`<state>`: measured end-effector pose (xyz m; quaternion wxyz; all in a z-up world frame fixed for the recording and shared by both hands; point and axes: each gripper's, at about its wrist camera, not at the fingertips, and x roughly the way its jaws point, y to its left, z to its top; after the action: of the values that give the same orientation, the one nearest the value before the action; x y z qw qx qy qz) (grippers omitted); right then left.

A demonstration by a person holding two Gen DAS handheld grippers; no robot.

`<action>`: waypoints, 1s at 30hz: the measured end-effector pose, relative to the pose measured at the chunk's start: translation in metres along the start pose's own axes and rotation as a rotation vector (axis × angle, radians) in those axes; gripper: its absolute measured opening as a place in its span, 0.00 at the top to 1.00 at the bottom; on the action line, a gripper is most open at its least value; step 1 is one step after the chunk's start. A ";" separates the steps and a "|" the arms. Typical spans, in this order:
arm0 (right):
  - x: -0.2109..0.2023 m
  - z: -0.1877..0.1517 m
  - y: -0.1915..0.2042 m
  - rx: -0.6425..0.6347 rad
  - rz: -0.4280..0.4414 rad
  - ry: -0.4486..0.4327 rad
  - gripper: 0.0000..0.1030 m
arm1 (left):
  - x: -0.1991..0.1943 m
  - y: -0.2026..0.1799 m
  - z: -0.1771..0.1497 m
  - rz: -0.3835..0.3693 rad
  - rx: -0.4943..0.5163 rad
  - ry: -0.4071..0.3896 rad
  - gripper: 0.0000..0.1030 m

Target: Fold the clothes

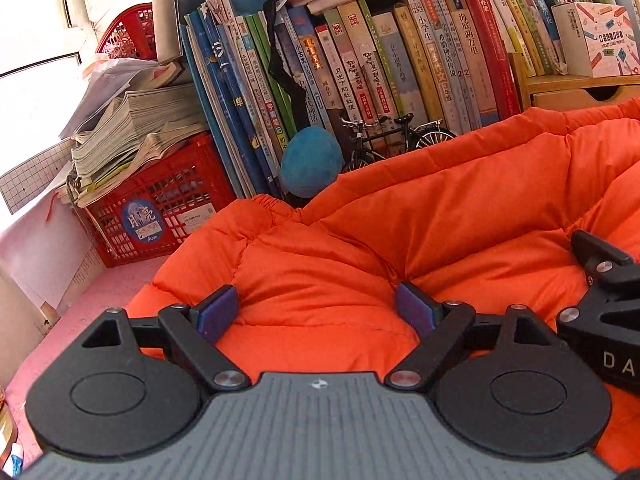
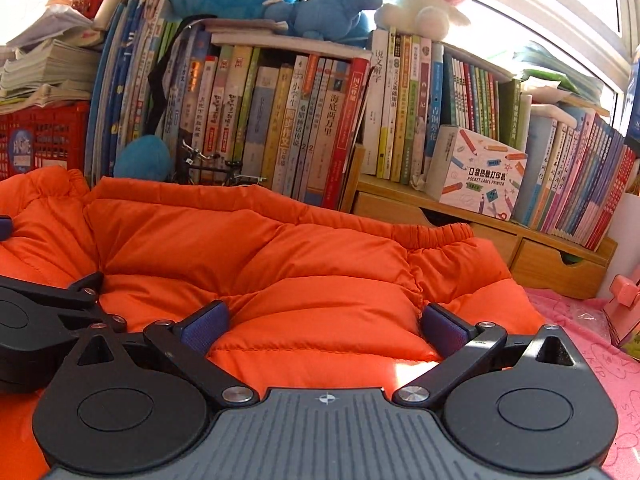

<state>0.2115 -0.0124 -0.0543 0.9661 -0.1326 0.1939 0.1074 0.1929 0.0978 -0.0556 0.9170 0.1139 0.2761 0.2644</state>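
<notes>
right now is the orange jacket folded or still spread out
Partly folded: the orange jacket lies bunched in puffy layers, one elastic cuff lying on top. Both grippers, left and right, are open over it.

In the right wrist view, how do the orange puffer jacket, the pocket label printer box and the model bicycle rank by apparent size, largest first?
1. Orange puffer jacket, by far the largest, though nearest the camera.
2. Pocket label printer box.
3. Model bicycle, smallest, partly hidden behind the jacket.

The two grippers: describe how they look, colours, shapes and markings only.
Both match. The left gripper and right gripper have black linkage arms with silver pivot screws, two round black discs, a ribbed grey body bearing a small compass-like emblem, and blue textured fingertips. No cables or sleeves show.
</notes>
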 end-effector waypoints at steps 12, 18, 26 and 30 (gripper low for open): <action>0.001 0.004 0.001 -0.008 -0.005 0.003 0.00 | 0.001 0.000 0.001 0.004 0.002 0.003 0.15; 0.000 0.004 0.002 -0.010 -0.006 -0.006 0.00 | 0.000 0.000 0.001 0.002 0.001 0.006 0.15; -0.002 0.004 0.006 -0.034 -0.032 -0.007 0.00 | 0.000 0.001 0.002 0.013 -0.005 0.007 0.12; -0.006 -0.001 0.017 -0.159 -0.071 -0.026 0.00 | -0.002 -0.002 0.000 0.039 0.070 -0.029 0.06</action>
<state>0.2010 0.0022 -0.0561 0.9581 -0.2145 0.1674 0.0896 0.1919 0.0946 -0.0555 0.9110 0.1550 0.2697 0.2707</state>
